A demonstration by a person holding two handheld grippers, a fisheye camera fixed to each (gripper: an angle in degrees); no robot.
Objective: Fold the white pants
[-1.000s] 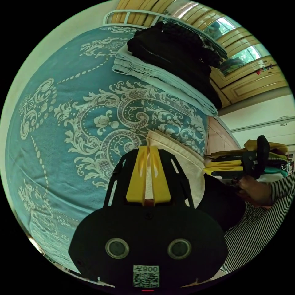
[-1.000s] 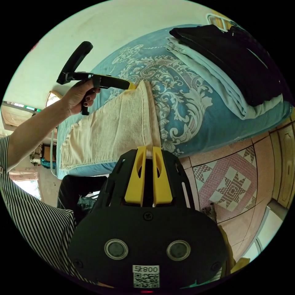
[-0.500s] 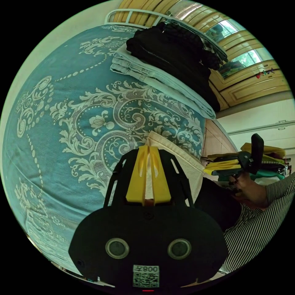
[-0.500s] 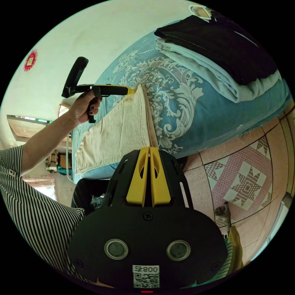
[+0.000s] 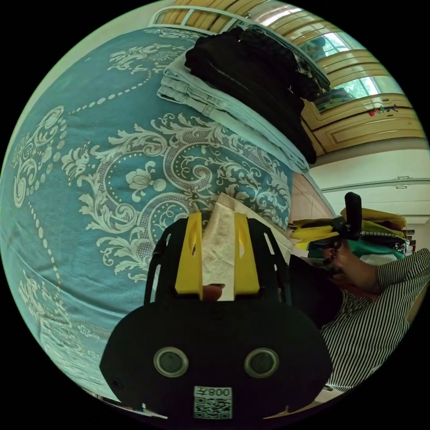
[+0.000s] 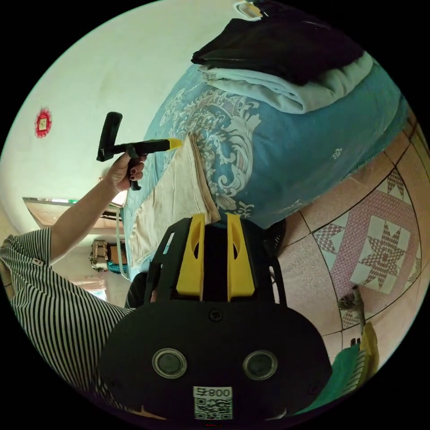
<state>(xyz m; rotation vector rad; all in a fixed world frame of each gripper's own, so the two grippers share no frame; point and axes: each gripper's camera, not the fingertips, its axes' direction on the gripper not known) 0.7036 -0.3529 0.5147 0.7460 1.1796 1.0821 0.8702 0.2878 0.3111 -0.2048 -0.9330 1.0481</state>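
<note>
White pants [image 6: 179, 197] lie folded lengthwise near the edge of the blue patterned bedspread [image 5: 89, 179], their end beside a stack of folded clothes [image 5: 242, 89]. Both grippers have their jaws spread: the left gripper [image 5: 217, 224] straddles the fabric without pinching it, and the right gripper [image 6: 215, 224] sits just off the near corner, apparently to let the fold settle flat.

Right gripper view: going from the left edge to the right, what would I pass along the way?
Striped sleeve → hand holding the other tongs → white pants → blue patterned bedspread → star-patterned floor tile.
</note>
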